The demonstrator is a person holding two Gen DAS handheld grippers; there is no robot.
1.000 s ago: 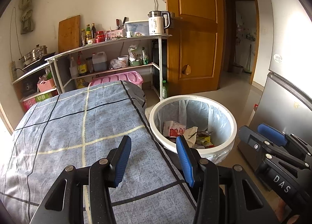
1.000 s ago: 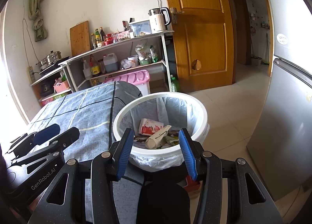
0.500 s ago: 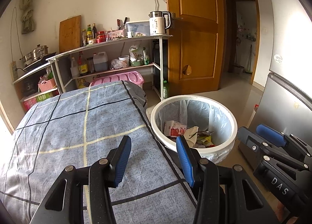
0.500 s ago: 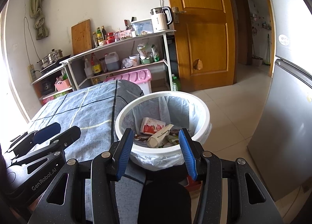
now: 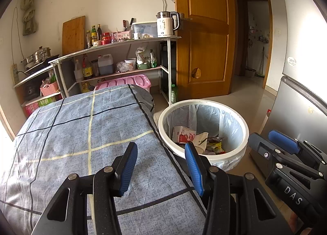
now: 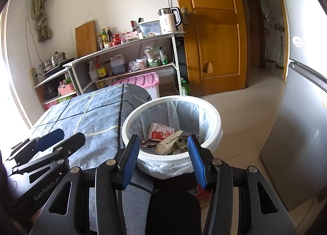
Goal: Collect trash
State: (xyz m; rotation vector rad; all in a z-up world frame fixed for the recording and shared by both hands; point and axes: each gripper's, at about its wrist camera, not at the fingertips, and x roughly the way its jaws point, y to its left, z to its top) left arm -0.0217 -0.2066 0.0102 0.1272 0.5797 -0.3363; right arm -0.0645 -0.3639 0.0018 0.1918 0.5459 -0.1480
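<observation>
A white trash bin (image 5: 243, 126) with a clear liner stands on the floor beside the table; it also shows in the right wrist view (image 6: 216, 120). Inside lie a red-and-white carton (image 6: 160, 131), a crumpled paper cup (image 6: 167, 145) and several wrappers (image 5: 214, 145). My left gripper (image 5: 161, 167) is open and empty over the table's right edge, left of the bin. My right gripper (image 6: 163, 160) is open and empty just in front of the bin's near rim. Each gripper shows in the other's view, the right one (image 5: 284, 153) and the left one (image 6: 51, 145).
The table wears a blue-grey checked cloth (image 5: 81, 132). A metal shelf rack (image 5: 122, 55) with bottles, a kettle and a pink box stands behind it. A wooden door (image 5: 204, 40) is at the back. A grey fridge (image 6: 302, 132) stands to the right of the bin.
Both grippers stay open and empty. Both views have shifted only slightly, with the bin a touch further off.
</observation>
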